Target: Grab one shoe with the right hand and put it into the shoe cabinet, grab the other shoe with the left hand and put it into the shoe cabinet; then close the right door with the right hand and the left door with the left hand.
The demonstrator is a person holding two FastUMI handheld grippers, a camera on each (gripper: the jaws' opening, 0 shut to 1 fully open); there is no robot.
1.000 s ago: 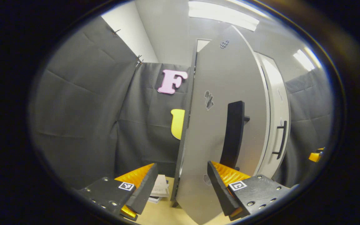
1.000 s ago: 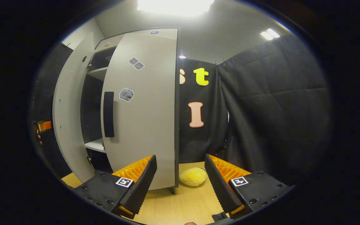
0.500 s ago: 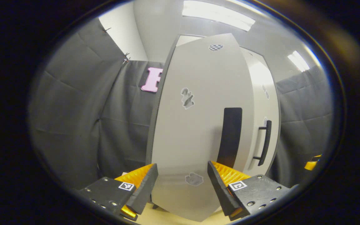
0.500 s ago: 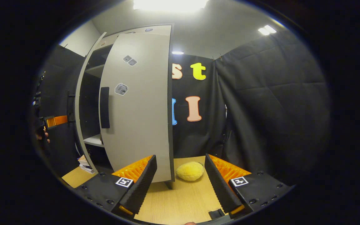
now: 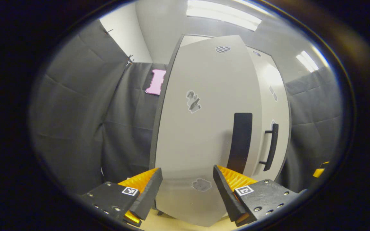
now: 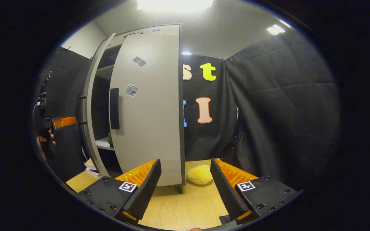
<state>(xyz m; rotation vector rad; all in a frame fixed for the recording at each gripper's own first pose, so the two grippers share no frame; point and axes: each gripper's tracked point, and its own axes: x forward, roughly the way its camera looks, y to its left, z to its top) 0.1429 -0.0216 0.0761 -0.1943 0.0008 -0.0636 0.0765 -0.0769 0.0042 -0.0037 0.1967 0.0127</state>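
Observation:
In the left gripper view, the grey left cabinet door (image 5: 201, 134) with its black handle (image 5: 241, 138) stands close in front of my open left gripper (image 5: 186, 189). Behind it is the right door (image 5: 276, 106) with a bar handle (image 5: 270, 147). In the right gripper view, my open right gripper (image 6: 185, 186) hovers over the wooden table (image 6: 188, 205), just before the right door (image 6: 149, 122), which stands ajar. Between the doors a dark gap shows a white shelf (image 6: 103, 144) with a small brownish shape (image 6: 110, 140) that I cannot identify. The left gripper (image 6: 59, 122) sits in a hand at far left.
A yellow plush lump (image 6: 200, 175) lies on the table by the right door's lower corner. Papers (image 6: 90, 166) lie by the cabinet's foot. Black cloth walls close in on both sides. The right gripper (image 5: 318, 171) peeks in at the left gripper view's right edge.
The left door has swung toward the cabinet and now faces the left gripper squarely. The gap between the doors has narrowed. The right gripper has barely moved.

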